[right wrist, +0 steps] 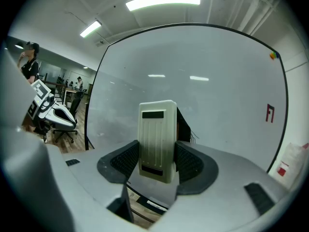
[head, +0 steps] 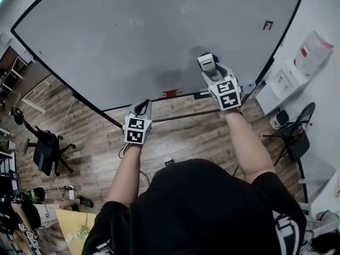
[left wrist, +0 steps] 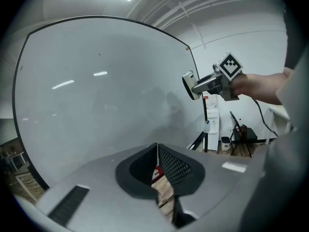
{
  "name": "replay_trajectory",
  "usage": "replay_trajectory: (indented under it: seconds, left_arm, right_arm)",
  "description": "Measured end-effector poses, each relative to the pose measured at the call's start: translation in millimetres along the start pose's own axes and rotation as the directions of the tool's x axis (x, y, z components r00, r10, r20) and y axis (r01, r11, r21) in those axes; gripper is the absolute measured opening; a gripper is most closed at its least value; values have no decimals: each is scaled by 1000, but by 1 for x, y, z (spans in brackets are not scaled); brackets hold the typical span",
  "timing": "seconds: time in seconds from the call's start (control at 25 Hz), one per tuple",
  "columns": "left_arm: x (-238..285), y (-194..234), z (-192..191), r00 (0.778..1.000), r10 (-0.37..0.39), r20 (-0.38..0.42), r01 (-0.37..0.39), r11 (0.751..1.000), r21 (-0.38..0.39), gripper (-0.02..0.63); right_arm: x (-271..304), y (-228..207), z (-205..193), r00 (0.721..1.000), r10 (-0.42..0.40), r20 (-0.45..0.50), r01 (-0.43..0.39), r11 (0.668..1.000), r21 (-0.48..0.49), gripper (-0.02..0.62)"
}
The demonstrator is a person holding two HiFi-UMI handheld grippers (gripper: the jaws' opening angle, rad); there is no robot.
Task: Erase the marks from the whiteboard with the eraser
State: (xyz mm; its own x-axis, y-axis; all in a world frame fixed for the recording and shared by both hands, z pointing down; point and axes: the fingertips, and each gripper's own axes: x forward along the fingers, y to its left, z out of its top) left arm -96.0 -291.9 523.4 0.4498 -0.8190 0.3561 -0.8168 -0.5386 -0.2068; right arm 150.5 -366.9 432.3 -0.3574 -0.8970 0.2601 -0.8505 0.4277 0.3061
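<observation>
Right gripper (right wrist: 157, 162) pinches the eraser (right wrist: 156, 134) at lower centre-right of the whiteboard (head: 133, 36), by a grey smudge (head: 171, 78). Left gripper (left wrist: 157, 166) jaws pressed together, empty. Looks mid-wipe. Red mark (head: 268, 25) at upper right remains, so next move needs a reach there with pad flat on the board.

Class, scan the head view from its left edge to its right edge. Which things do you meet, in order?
black office chair → left gripper → eraser → upper red mark → folding chair

Left tool (left wrist: 157, 153) closed, right tool (right wrist: 157, 163) clamped.
</observation>
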Motion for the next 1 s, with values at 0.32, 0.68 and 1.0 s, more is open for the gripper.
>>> replay_trajectory:
  seconds: [0.32, 0.68, 1.0]
  left_arm:
    - [-11, -14, 8, 999, 22, 23, -22, 1000, -3, 12]
    - [-19, -23, 11, 997, 58, 41, -56, 998, -39, 12]
    - [-19, -39, 9, 997, 57, 47, -55, 997, -51, 12]
  right_arm:
    - [-24, 3, -21, 1000, 26, 11, -27, 999, 39, 230]
    - [-47, 3, -47, 998, 55, 9, -55, 996, 70, 230]
    - [-69, 9, -70, 997, 79, 20, -80, 991, 102, 230]
